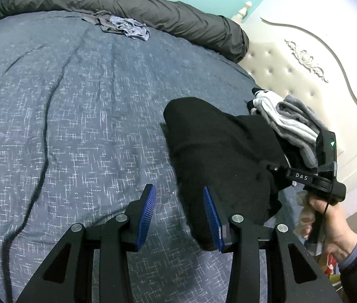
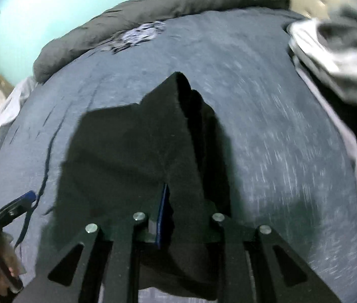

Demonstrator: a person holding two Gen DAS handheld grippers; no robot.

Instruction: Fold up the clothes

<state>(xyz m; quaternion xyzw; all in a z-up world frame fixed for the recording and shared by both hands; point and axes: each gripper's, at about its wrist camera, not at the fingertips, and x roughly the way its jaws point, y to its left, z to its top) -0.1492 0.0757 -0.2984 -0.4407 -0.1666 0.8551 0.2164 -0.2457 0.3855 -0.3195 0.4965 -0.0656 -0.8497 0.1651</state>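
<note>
Left wrist view: the left gripper (image 1: pixel 179 212) hovers with its blue pads apart and empty over a blue-grey bedspread (image 1: pixel 77 116), while beside it the right gripper (image 1: pixel 274 169), its body printed "DAS" in white, lifts a black garment (image 1: pixel 218 146) near a pile of grey and white clothes (image 1: pixel 289 123). Right wrist view, blurred: the right gripper (image 2: pixel 175 217) is clamped on the black garment (image 2: pixel 133 151), which drapes over the jaws above the bed.
</note>
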